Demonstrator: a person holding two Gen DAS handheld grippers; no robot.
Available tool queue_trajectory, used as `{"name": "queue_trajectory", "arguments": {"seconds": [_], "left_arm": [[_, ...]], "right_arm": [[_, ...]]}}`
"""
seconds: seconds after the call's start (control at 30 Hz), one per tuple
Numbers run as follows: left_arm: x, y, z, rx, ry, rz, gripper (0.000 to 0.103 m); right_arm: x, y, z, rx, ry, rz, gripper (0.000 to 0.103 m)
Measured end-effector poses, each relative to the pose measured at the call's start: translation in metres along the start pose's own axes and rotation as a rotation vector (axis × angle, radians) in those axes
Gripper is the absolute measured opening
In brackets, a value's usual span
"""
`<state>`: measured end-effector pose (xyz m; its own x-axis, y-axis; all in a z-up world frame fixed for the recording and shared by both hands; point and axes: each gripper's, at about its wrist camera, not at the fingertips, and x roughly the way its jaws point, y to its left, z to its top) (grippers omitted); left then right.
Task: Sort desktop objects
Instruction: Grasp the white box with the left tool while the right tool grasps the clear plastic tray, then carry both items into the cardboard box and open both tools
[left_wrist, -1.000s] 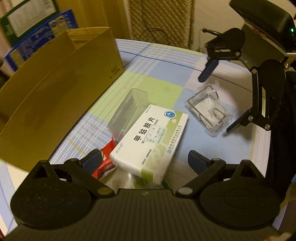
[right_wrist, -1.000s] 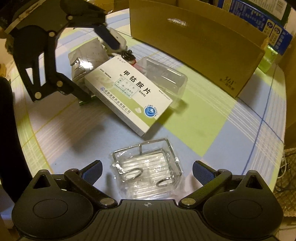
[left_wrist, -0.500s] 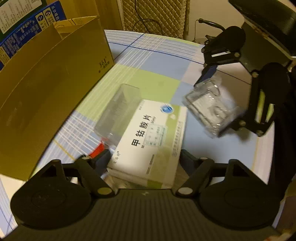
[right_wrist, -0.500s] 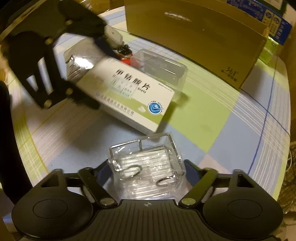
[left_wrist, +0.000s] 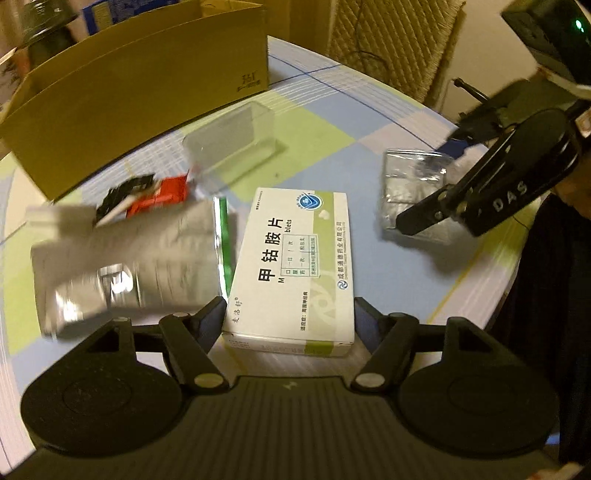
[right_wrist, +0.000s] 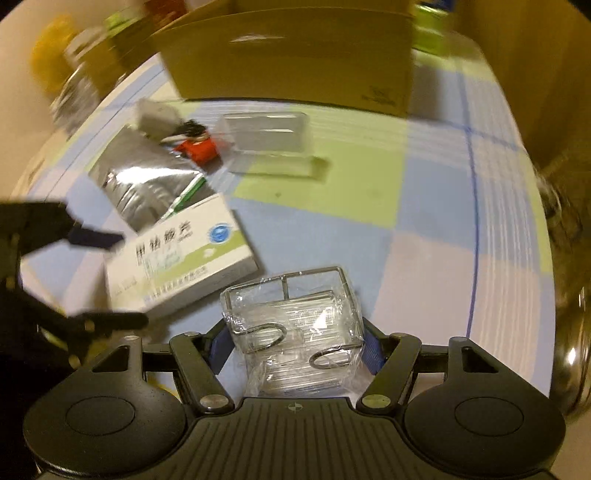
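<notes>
My left gripper (left_wrist: 290, 319) is shut on a white and green medicine box (left_wrist: 295, 266) and holds it above the checked tablecloth. The box also shows in the right wrist view (right_wrist: 177, 266). My right gripper (right_wrist: 295, 347) is shut on a wire rack wrapped in clear plastic (right_wrist: 295, 325), lifted off the table; the rack shows in the left wrist view (left_wrist: 413, 188). A silver foil pouch (left_wrist: 129, 262), a red packet (left_wrist: 159, 195) and a clear plastic box (left_wrist: 232, 144) lie on the table.
An open brown cardboard box (left_wrist: 140, 88) stands at the back of the table (left_wrist: 369, 122), also in the right wrist view (right_wrist: 295, 55). A woven chair back (left_wrist: 391, 40) is behind the table. A metal object (right_wrist: 569, 350) sits at the right edge.
Both grippers have closed on their objects and lifted them. The medicine box came off the foil pouch, which now lies uncovered. Both views swung round; the right one is blurred.
</notes>
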<state>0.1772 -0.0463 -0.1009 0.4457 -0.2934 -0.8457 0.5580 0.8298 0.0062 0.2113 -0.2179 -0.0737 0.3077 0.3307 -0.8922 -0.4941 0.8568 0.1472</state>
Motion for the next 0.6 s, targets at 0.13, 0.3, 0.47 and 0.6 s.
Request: {"name": "queue_trajectory", "arguments": {"seconds": [0.13,0.3,0.47,0.6], "left_arm": [[0.0,-0.007,-0.009,0.007,-0.03,0.022,0.07],[0.003,-0.004,-0.007,0.001,-0.063,0.013,0.072],[0.008,-0.002,-0.005,-0.001,-0.077,0.002,0.072],[0.011,-0.001,-0.006,-0.011,-0.088,-0.009,0.072]], "right_arm": [[0.004,0.004,-0.011,0.058,-0.025,-0.059,0.066],[0.003,0.001,-0.018,0.102,-0.071,-0.08,0.074],[0.005,0.001,-0.019,0.098,-0.096,-0.089,0.078],[0.008,0.002,-0.019,0.099,-0.113,-0.107,0.073]]}}
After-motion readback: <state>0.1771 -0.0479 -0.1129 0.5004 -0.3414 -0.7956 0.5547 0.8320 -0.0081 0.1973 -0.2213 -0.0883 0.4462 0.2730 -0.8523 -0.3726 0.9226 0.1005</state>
